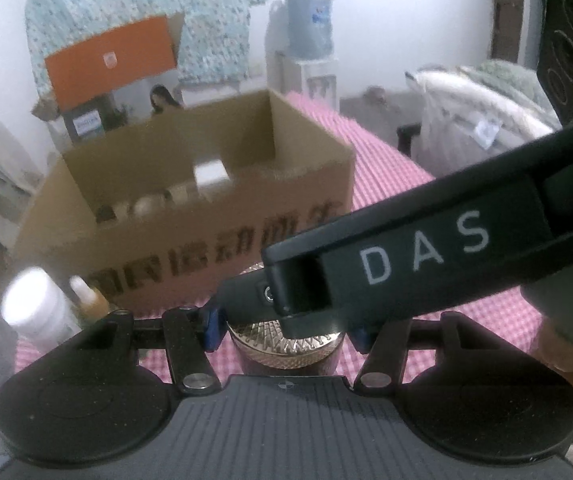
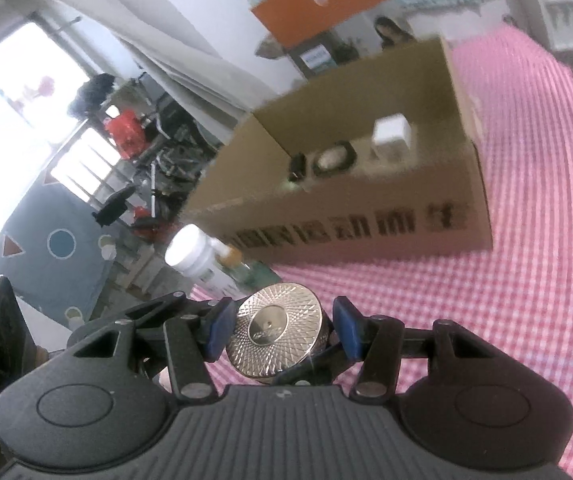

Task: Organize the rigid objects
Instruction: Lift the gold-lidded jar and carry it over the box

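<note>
Gold-lidded jar (image 2: 276, 330) sits clamped between both tools' blue pads (image 2: 217, 330).

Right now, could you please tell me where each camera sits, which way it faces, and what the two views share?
Left wrist: sits on the left gripper, looking down past the gold-lidded jar to the cardboard box; the right gripper crosses in, a hand at the right edge.
Right wrist: sits on the right gripper, looking over the jar to the box; blue-tipped fingers show.
Shared: jar, box, white bottle, pink checked cloth.
</note>
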### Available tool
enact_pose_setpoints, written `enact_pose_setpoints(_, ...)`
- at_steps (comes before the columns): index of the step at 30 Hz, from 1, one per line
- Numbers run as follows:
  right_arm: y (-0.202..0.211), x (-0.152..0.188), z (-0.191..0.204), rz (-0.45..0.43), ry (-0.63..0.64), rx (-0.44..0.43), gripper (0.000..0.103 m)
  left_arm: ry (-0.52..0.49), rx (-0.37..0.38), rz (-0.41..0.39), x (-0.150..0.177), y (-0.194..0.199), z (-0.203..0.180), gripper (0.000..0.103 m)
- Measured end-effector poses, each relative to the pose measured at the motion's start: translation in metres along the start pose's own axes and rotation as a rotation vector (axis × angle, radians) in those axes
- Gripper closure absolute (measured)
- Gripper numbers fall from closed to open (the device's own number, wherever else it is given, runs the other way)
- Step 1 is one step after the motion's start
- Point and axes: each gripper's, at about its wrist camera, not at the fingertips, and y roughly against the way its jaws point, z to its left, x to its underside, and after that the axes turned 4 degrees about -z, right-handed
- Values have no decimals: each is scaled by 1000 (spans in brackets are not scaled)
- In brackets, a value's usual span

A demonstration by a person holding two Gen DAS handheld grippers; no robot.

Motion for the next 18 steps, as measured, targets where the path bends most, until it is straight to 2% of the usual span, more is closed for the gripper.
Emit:
enact_pose_setpoints(6, 11, -35, 24, -39, 95, -22, 46, 32, -12, -75, -31, 12, 16, 46)
enact_pose_setpoints(11, 8, -73, 36, -38, 141, -44, 46, 56, -20, -107, -64, 5, 27, 46)
enact_pose_setpoints(18, -26, -133, 29, 31, 156, -41, 46, 149, 14, -53, -100, -34, 54, 46)
